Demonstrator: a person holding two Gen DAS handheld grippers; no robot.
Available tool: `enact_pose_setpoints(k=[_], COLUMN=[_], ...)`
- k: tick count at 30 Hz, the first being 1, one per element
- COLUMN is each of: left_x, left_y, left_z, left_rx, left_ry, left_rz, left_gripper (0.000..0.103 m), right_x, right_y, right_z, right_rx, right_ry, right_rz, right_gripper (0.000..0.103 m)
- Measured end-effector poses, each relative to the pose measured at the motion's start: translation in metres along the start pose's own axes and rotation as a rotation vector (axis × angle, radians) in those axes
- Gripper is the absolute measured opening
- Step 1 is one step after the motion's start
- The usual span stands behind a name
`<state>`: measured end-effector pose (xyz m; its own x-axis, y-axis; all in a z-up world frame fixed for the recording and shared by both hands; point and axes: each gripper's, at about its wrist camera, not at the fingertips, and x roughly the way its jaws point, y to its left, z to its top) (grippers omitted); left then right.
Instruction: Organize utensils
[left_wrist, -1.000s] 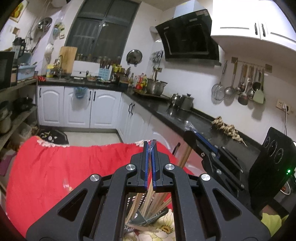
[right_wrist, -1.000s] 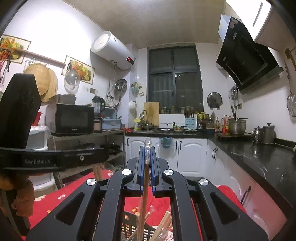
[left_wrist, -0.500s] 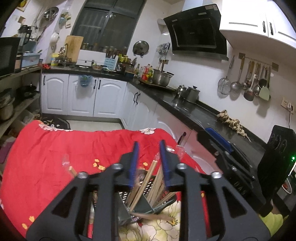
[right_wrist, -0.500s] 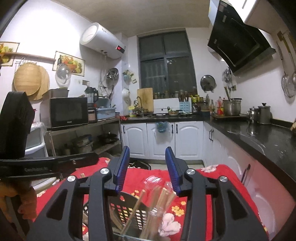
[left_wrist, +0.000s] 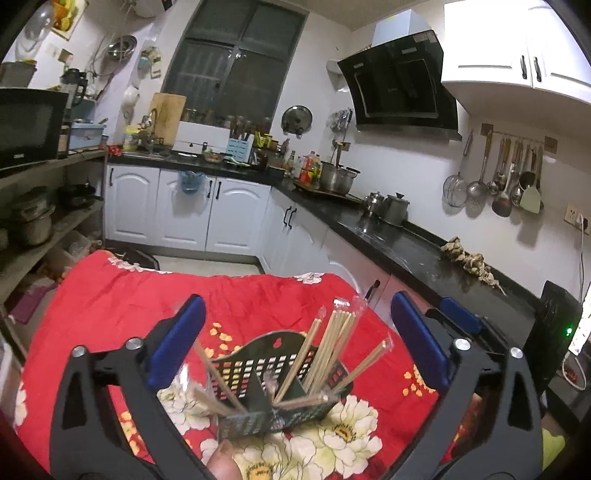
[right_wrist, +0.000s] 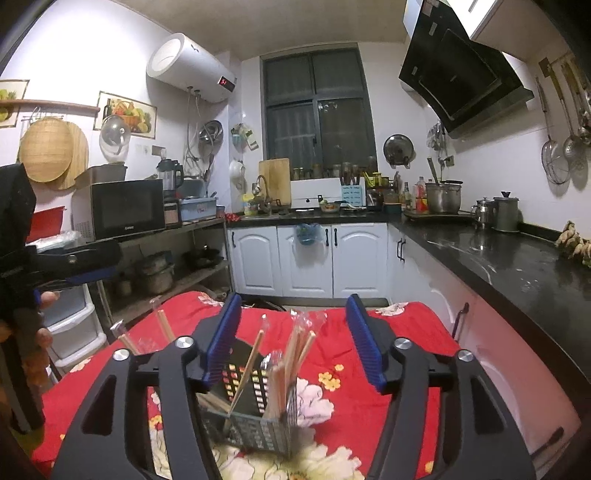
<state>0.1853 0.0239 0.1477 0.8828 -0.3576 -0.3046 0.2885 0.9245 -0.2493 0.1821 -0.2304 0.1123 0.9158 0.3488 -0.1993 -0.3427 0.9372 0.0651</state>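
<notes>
A dark perforated utensil basket (left_wrist: 275, 363) stands on the red flowered cloth (left_wrist: 122, 295) and holds several wrapped wooden chopsticks (left_wrist: 332, 343). My left gripper (left_wrist: 295, 339) is wide open and empty, above and behind the basket. In the right wrist view the same basket (right_wrist: 258, 417) holds chopsticks (right_wrist: 295, 354), and my right gripper (right_wrist: 293, 339) is wide open and empty over it. The right gripper also shows at the right in the left wrist view (left_wrist: 461, 317). The left gripper body shows at the left edge of the right wrist view (right_wrist: 55, 258).
A black countertop (left_wrist: 406, 243) runs along the right with pots (left_wrist: 395, 208) and hanging ladles (left_wrist: 506, 184). White cabinets (right_wrist: 306, 258) stand behind the table. A shelf with a microwave (right_wrist: 122, 206) is at left.
Both grippers were shut on wrapped chopsticks a second ago. Both have opened wide, and the chopsticks now stand in the basket. Both views have pulled back and up.
</notes>
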Motion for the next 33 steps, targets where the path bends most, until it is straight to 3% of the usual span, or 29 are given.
enact_pose_setpoints(k=[9, 13, 21, 24, 28, 33], left_x=[-0.031, -0.034, -0.041, -0.047, -0.055, -0.065], left_y=[-0.008, -0.007, -0.005, -0.006, -0.010, -0.019], left_z=[-0.050, -0.089, -0.151, -0.166, -0.178, -0.185], left_rx=[0.007, -0.002, -0.031, -0.032, -0.008, 0.022], left_ry=[0.047, 0.132, 0.219, 0.192, 0.117, 0.023], left_rz=[0.092, 0.113, 0.132, 0.164, 0.198, 0.199], left_gripper=[0.093, 0.093, 0.093, 0.093, 0.093, 0.093], right_x=[-0.034, -0.049, -0.068, -0.077, -0.098, -0.114], right_y=[0.009, 0.014, 0.022, 0.024, 0.036, 0.045], right_z=[-0.038, -0.064, -0.108, -0.119, -0.130, -0.139], right_rx=[-0.002, -0.011, -0.021, -0.029, -0.068, -0.070], right_ry=[0.105, 0.138, 0.239, 0.210, 0.068, -0.050], right_rz=[-0.001, -0.025, -0.058, -0.070, -0.098, -0.108], right_gripper=[0.093, 0.095, 0.097, 0.097, 0.097, 0.097])
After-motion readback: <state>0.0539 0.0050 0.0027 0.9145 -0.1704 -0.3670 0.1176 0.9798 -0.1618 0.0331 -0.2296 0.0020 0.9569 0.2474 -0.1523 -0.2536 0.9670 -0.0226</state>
